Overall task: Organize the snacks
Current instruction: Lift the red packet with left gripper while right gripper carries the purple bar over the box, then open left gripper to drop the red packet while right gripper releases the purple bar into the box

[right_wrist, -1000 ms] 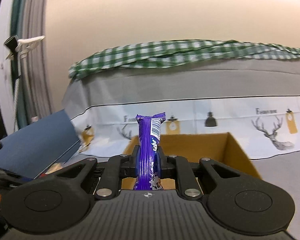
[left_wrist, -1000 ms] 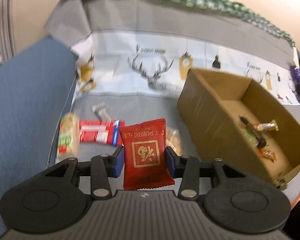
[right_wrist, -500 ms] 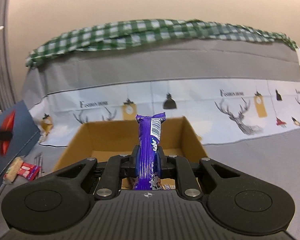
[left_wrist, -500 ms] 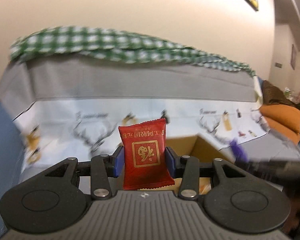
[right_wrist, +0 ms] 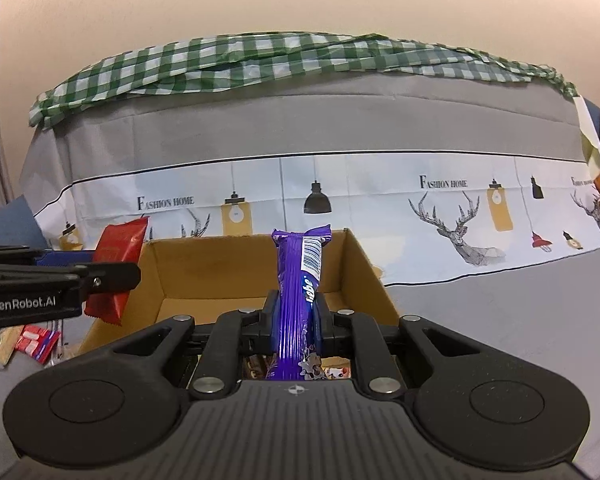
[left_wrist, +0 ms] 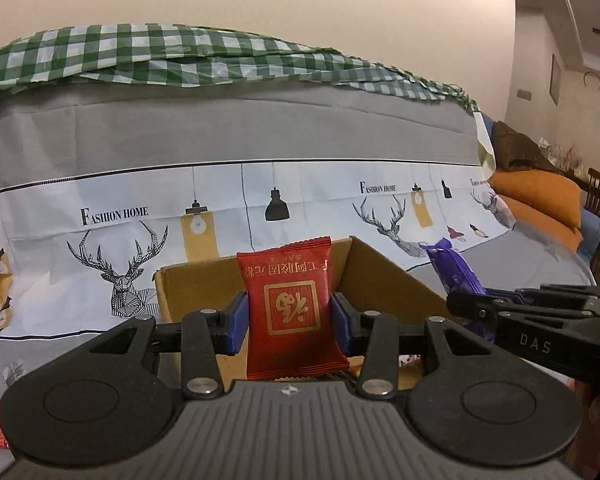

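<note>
**Bringing two snacks to the box**

Swinging across from the loose pile, the left gripper (left_wrist: 290, 322) has carried its red packet (left_wrist: 292, 312) up beside the cardboard box (right_wrist: 204, 280), where a second ago it hung low over the snacks on the sofa. Its blue pads are clamped on the packet's sides, holding it upright. The right gripper (right_wrist: 296, 320) has also squared up over the box, pinched nearly shut on a purple bar (right_wrist: 298, 292) that stands on end between its fingers. Both snacks now hang at the box's near side, so I'd judge the drop-off is the step at hand (a few wrappers already lie on the box floor).

Writing: the sofa cover (left_wrist: 260, 200) reads "FASHION HOME" beside its deer and lamps. The packet carries gold Chinese characters, upside down here. The bar shows a barcode and the letters "ube". One gripper body says "GenRobot.AI", the other "DAS".
</note>
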`<move>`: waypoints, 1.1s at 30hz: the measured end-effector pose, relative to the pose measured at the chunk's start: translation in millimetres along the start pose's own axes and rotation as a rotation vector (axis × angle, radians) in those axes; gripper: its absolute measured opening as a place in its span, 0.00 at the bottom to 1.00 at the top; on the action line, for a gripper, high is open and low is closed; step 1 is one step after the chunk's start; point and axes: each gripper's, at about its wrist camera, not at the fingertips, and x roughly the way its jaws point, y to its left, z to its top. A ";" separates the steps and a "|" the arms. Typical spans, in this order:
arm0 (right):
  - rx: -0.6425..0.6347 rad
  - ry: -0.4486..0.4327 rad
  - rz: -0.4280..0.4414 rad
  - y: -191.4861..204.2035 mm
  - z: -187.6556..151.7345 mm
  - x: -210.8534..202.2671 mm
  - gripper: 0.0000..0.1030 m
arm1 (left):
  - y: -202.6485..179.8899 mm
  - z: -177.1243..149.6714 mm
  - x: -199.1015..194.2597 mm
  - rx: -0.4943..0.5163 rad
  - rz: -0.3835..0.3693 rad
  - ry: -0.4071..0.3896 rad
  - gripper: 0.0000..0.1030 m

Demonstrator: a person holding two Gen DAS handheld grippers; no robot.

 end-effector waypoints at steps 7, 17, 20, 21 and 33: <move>0.013 0.013 -0.026 7.7 1.3 10.5 0.16 | 10.5 2.8 -1.0 -0.032 -0.004 -0.007 0.46; -0.012 -0.011 -0.056 14.0 0.0 7.3 0.16 | 11.1 3.1 -4.5 -0.040 0.000 -0.009 0.46; -0.013 -0.017 -0.061 13.9 -0.2 5.9 0.16 | 11.9 2.1 -6.0 -0.039 0.002 -0.011 0.46; -0.013 -0.018 -0.061 14.0 -0.3 5.5 0.16 | 12.3 2.2 -6.3 -0.041 0.002 -0.011 0.46; -0.024 -0.030 -0.056 15.3 -1.6 3.2 0.16 | 12.3 4.8 -9.1 -0.046 -0.012 -0.039 0.46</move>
